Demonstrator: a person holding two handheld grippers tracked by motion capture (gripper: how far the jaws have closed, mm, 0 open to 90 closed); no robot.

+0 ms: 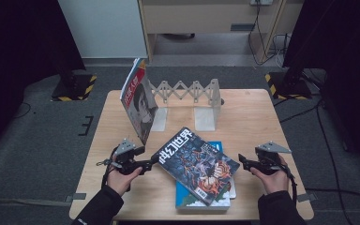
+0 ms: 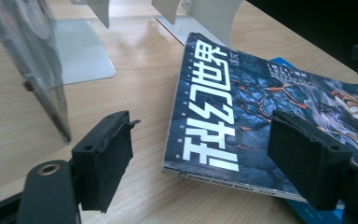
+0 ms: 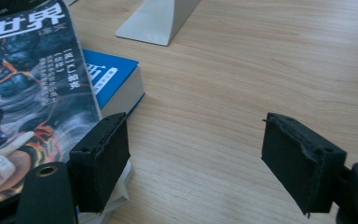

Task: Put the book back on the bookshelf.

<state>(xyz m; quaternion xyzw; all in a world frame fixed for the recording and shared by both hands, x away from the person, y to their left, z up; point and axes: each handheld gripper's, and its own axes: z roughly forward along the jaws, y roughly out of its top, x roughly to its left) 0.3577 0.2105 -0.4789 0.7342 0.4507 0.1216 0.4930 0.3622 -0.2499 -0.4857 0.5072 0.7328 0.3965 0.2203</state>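
At the far left of the surface (image 1: 258,108), a red-covered magazine (image 1: 138,101) is being propped upright against the left plate of the extendable book rack (image 1: 187,91). Just in front of it, the left gripper (image 1: 146,164) is being held low, its jaws spread apart with nothing between them. In the left gripper view, the near corner and spine edge of the dark science-fiction magazine (image 2: 242,112) are being framed between the pads (image 2: 105,156), so the magazine is lying just ahead of and to the right of this gripper. It is resting flat, askew on a blue book (image 1: 215,199) with a white one partly hidden beneath, its long axis running diagonally from the rack side towards the person's right. At the far right, the right gripper (image 1: 244,163) is being held beside the stack's right edge, its jaws likewise wide apart and empty (image 3: 196,163). The left gripper is judged the nearer, and the spine corner is being offered to it for a pinch.
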